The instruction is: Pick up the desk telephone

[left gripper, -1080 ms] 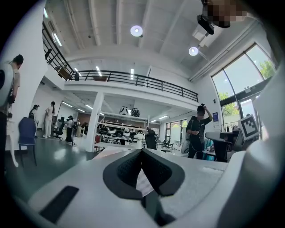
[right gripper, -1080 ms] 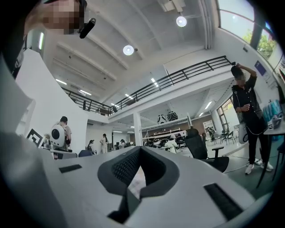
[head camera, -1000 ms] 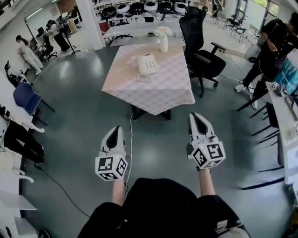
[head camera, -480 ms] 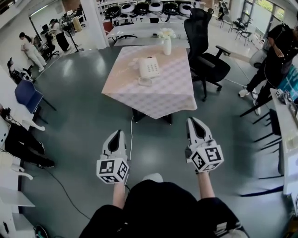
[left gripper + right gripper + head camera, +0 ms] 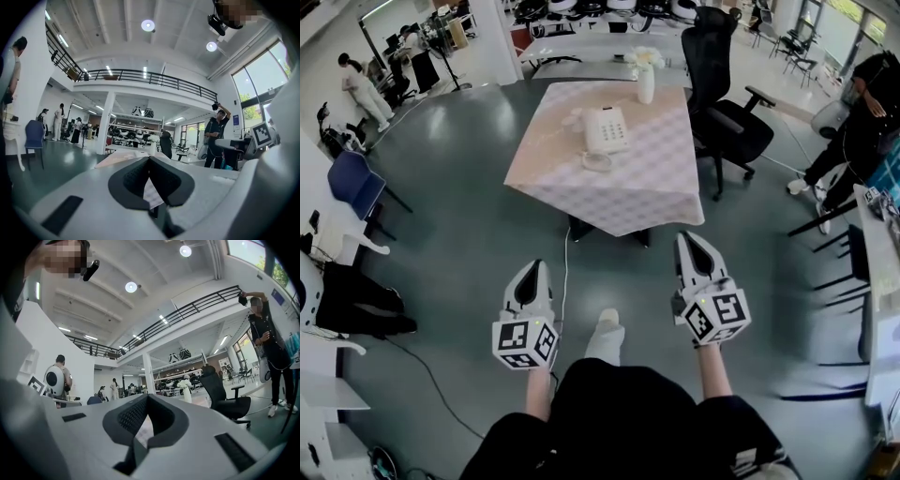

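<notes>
Ahead of me on the cloth-covered desk (image 5: 630, 187) sits the desk telephone (image 5: 606, 129), well apart from my left hand-held gripper (image 5: 532, 272) and right hand-held gripper (image 5: 689, 242), both pressed together, empty.

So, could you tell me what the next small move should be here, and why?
Probably step closer to the table: the desk telephone lies near its middle, well beyond the left gripper and right gripper, which hang over the floor short of it. Both are shut and empty, so opening them comes after.
</notes>
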